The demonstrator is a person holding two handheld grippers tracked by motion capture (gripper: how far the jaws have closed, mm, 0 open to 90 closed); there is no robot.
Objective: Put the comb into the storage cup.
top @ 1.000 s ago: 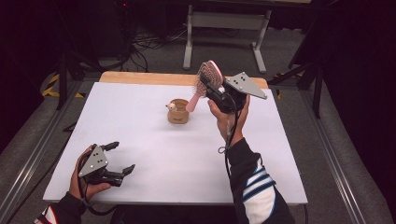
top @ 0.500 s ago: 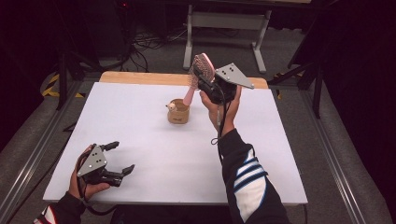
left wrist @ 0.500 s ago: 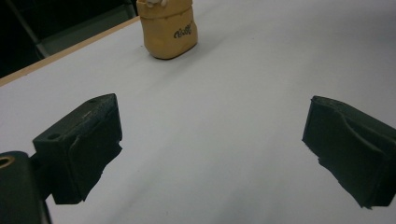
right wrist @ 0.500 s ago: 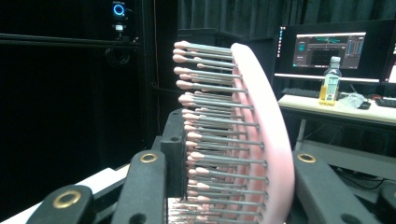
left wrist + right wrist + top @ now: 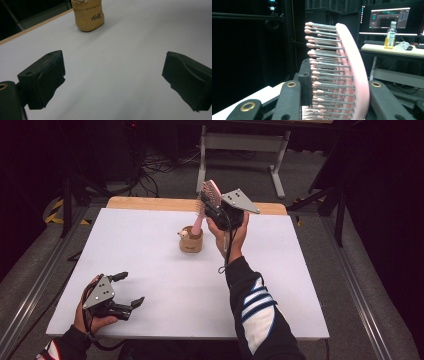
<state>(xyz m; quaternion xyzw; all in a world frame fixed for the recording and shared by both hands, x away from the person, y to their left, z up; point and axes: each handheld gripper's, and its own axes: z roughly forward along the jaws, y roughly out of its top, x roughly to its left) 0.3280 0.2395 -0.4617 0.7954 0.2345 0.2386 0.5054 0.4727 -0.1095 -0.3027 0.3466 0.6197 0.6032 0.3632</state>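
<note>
Raised right claw [image 5: 214,209] grips pink hairbrush [image 5: 209,200]; left claw [image 5: 129,291] rests open, low

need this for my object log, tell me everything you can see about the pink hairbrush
The pink hairbrush has a curved, glossy plastic-looking head set with rows of thin metal pins tipped in pink balls. Its slim pink handle slants down to the mouth of the small tan wooden holder on the white table. The right gripper is shut on the head, one jaw at the pins, one at the smooth back. The head stands upright, pins facing the person's left.
</note>
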